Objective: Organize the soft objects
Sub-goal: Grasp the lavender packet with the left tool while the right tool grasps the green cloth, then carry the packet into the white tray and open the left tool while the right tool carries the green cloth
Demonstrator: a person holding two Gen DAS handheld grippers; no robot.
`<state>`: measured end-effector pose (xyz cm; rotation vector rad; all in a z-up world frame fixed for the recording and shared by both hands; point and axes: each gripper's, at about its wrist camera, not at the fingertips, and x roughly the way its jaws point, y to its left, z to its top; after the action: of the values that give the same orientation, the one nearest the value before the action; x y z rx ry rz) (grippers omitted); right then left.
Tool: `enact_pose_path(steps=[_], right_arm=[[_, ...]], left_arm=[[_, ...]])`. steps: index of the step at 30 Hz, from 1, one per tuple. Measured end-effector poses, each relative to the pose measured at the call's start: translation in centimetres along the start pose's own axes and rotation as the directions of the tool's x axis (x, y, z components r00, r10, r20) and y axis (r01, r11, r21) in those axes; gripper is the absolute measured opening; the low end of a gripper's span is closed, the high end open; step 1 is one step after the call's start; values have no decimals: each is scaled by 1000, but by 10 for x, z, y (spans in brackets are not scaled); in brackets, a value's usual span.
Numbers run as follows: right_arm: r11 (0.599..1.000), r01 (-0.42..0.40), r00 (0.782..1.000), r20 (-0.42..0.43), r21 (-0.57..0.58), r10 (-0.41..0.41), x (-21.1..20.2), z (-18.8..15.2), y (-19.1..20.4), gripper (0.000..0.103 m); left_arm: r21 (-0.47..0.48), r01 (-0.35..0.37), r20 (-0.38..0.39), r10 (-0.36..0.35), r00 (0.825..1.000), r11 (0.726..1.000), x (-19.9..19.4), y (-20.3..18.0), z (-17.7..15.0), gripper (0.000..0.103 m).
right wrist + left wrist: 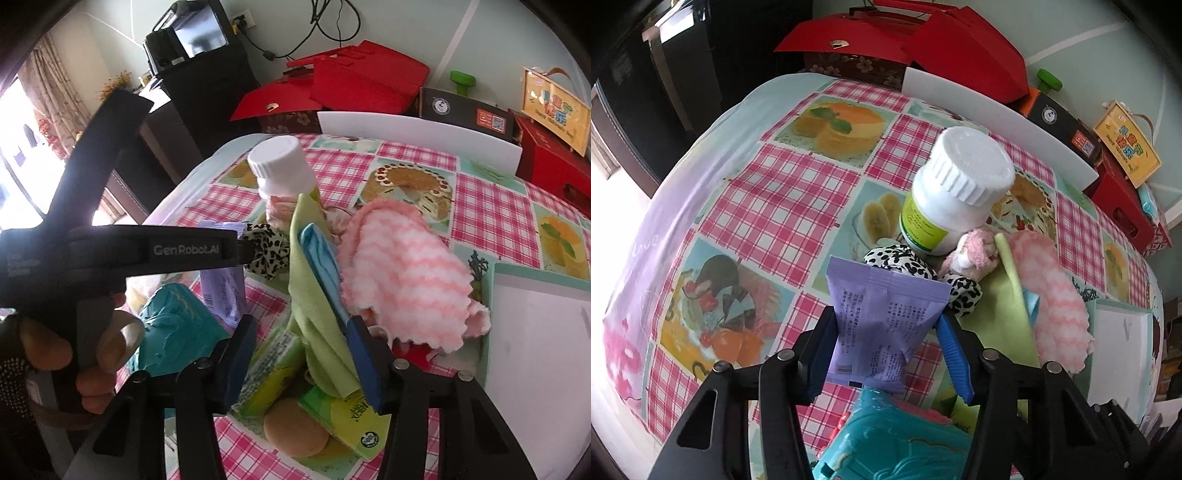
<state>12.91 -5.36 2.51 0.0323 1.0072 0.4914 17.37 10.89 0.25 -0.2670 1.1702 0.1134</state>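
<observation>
Purple sachet (pixel 886 325) sits between the left gripper (pixel 890 354) jaws in the left wrist view, blue pads against both its edges, so I read it as grasped; it's thin and slick, could slide out on lift. White bottle (pixel 951 192) at 1 o'clock leans on the leopard scrunchie (pixel 905 262), a tug may topple it. Right wrist view: right gripper (pixel 303 362) jaws straddle the green cloth (pixel 317 295), far pad touching a fold, near pad apart, so not yet clenched. Pink towel (pixel 399 273) at 1 o'clock overlaps the cloth; pulling could drag it across the desk (pixel 480 206).
</observation>
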Motion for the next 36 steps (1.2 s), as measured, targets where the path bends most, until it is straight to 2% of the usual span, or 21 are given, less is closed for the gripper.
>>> enact_pose_path(steps=[5,10,12,14,19,29,36], right_arm=[[1000,-22,1000,-7,0,22,3,-1,0,29],[1000,1,1000,-28,-1,-1,14,-3,-3,28],[1000,-16,1000,-25,7,16,16,-3,-4,23],[1000,-14,1000,-19,2,14,14,-3,-3,12],[1000,-7,1000,-10,-2,7,12,-3,-3,4],[998,-69,994,88,9,68,-16,3,-3,3],[994,-105,981,163,18,101,-39,8,-4,3]], left_arm=[[-24,7,1,-7,1000,1000,0,6,0,56],[-26,10,2,-10,1000,1000,0,8,0,56],[-27,11,1,-11,1000,1000,0,9,0,56],[-29,11,2,-11,1000,1000,0,9,0,56],[-32,10,6,-10,1000,999,1,9,0,56],[-43,20,49,-18,999,999,-13,12,1,55],[-42,52,110,-47,993,998,-35,12,0,55]])
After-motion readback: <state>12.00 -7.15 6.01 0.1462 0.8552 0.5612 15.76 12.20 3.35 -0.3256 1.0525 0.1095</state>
